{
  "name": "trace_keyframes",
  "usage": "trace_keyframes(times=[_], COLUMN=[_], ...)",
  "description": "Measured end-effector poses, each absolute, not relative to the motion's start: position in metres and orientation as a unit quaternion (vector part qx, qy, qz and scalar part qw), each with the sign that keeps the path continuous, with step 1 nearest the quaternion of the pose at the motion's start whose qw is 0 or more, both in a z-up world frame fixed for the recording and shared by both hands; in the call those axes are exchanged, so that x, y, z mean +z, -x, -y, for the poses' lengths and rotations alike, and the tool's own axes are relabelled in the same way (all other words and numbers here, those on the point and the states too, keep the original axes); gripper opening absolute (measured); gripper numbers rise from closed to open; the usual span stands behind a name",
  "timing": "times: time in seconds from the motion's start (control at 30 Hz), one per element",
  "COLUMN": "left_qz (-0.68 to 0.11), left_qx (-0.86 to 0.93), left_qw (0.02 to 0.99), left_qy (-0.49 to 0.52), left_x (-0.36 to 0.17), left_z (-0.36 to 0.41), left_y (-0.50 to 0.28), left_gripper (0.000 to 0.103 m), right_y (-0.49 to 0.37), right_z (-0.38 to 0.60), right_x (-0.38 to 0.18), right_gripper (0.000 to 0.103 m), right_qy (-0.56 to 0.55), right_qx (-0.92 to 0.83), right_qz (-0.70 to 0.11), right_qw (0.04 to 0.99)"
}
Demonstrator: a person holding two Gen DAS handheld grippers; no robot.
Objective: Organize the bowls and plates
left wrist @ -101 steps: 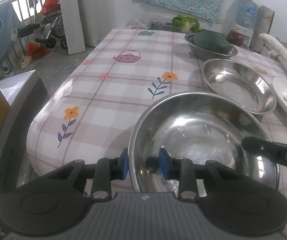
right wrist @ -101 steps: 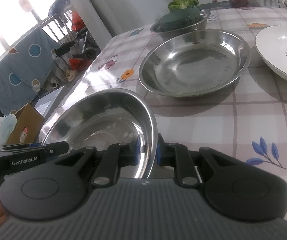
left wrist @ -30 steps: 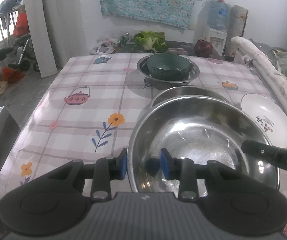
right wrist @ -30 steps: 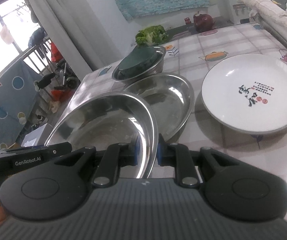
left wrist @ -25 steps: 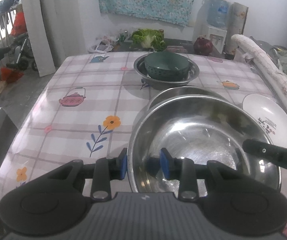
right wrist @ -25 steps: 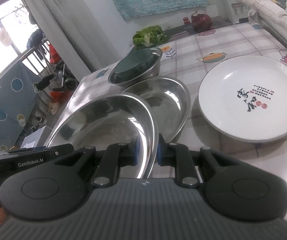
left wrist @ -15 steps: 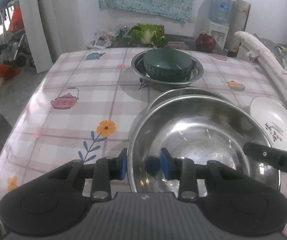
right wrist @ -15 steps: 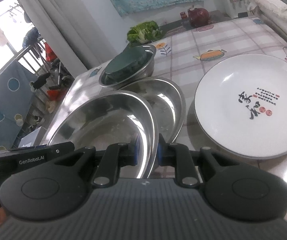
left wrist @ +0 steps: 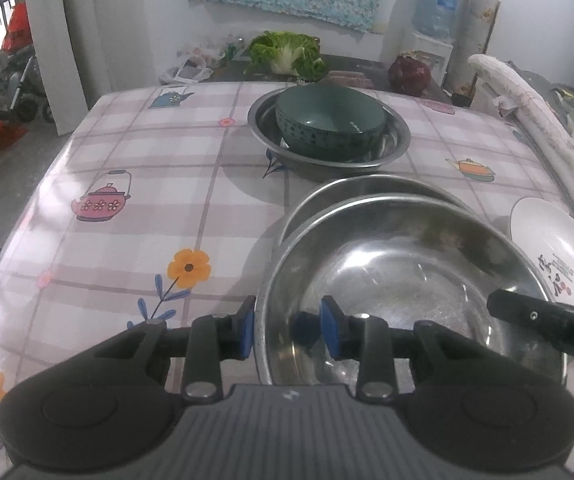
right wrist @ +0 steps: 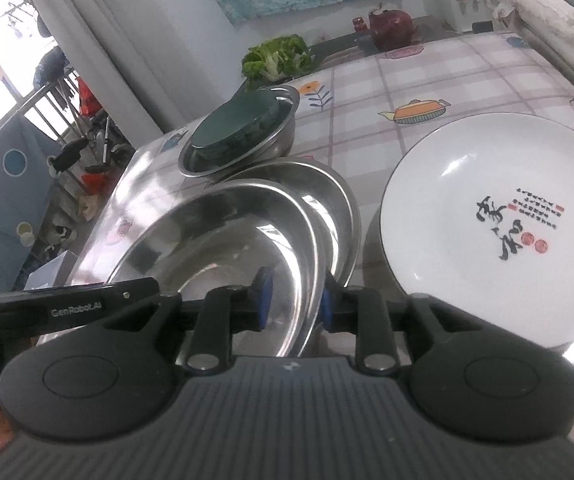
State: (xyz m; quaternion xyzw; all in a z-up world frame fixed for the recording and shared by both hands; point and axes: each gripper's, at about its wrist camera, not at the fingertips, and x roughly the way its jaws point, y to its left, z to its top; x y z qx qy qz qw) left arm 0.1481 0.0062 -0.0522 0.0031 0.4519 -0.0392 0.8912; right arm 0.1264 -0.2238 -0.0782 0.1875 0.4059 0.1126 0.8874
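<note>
Carried basin: a wide, shallow stainless-steel basin [left wrist: 407, 280] is held over a second shallow steel basin [left wrist: 367, 188] of like size that rests on the bench; the far rims nearly coincide, and whether the two already touch cannot be told.

Left gripper [left wrist: 289, 334]: its blue-padded fingers [left wrist: 247, 332] straddle the near-left rim, one pad outside and one inside; a narrow gap is kept, and the outer pad lies against the wall, so the rim is taken as clamped.

Right gripper [right wrist: 293, 300]: its jaws have just been opening; the rim still stands between them, the outer pad close to the wall and the inner pad [right wrist: 263, 296] standing clear, so the basin is judged released on this side.

Handling: thin sheet metal, judged light and stiff, with a polished, slippery surface; it is likely to slide into the lower basin once freed. The rolled rim is the only sensible hold, best taken at opposite sides.

Neighbours: a dark green ceramic bowl [left wrist: 329, 124] is nested in a deeper steel bowl [left wrist: 263, 128] beyond; a white plate with black and red characters [right wrist: 487, 216] lies just beside the basins.

Bench: a pink plaid cloth with flowers and teapots [left wrist: 147, 184] covers it.
</note>
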Motion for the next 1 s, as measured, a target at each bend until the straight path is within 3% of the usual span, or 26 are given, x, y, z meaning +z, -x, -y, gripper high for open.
trace_keyframes(times=[0.37,1.0], left_qz=[-0.444,-0.455], left_qx=[-0.041,-0.04], left_qw=[0.895,0.888], left_qy=[0.007,0.047], left_x=[-0.047,-0.056], left_z=[-0.01,-0.023], left_y=[-0.148,-0.154], left_gripper=[0.036,0.036], right_y=[-0.126,-0.093], right_z=[0.218,0.239], right_x=[-0.071,-0.079], right_gripper=[0.053,0.054], right_qy=[-0.173,-0.243], right_qx=[0.121,0.111], right_qz=[-0.406,-0.421], right_qw=[0.889,0.867])
